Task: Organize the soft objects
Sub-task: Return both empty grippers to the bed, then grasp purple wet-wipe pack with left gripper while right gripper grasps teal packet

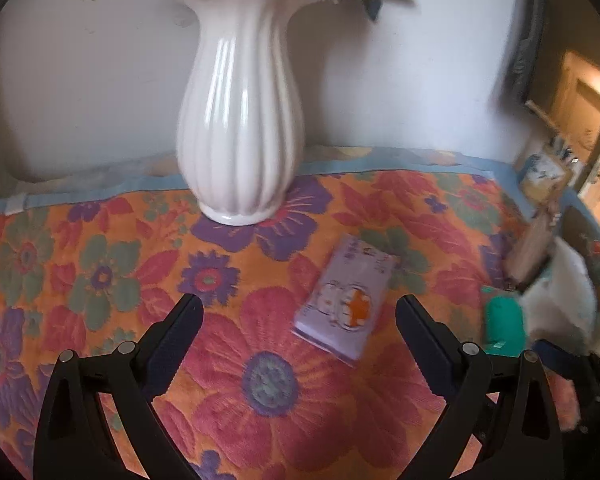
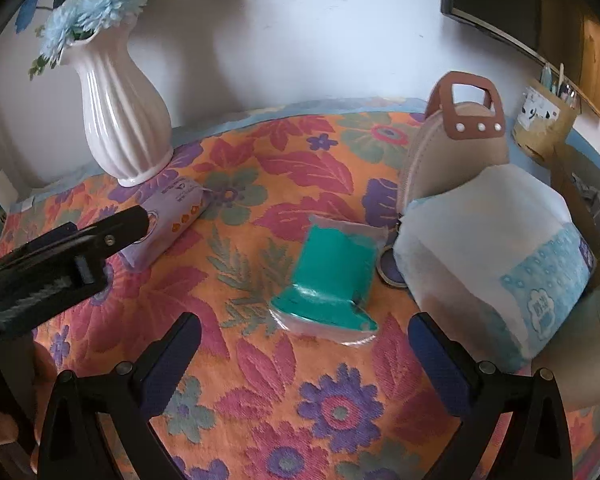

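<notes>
1. Left wrist view: the left gripper [image 1: 300,312] hangs with its jaws spread wide and nothing between them, above the table draped in an orange floral woven cloth [image 1: 100,280]. A flat lilac plastic pack of wipes [image 1: 346,300] lies just ahead, right of the midline between the jaws, in front of the tall ribbed white ceramic vase of blue flowers [image 1: 240,120] near the table's back edge. A teal soft packet [image 1: 504,320] and a white bundle show blurred toward the right edge.

2. Right wrist view: the right gripper [image 2: 304,332] is likewise wide open and empty. The teal packet in clear wrap [image 2: 332,276] lies just ahead between the jaws. Beside it, toward the right edge, sits the big white soft pack with a blue printed band [image 2: 496,264], with a beige zipped pouch with a brown handle [image 2: 452,148] behind.

3. Judgement: no item is gripped yet, so this looks like the approach stage. Next, each gripper probably needs lowering over its nearest pack and closing gently across the narrow side.
</notes>
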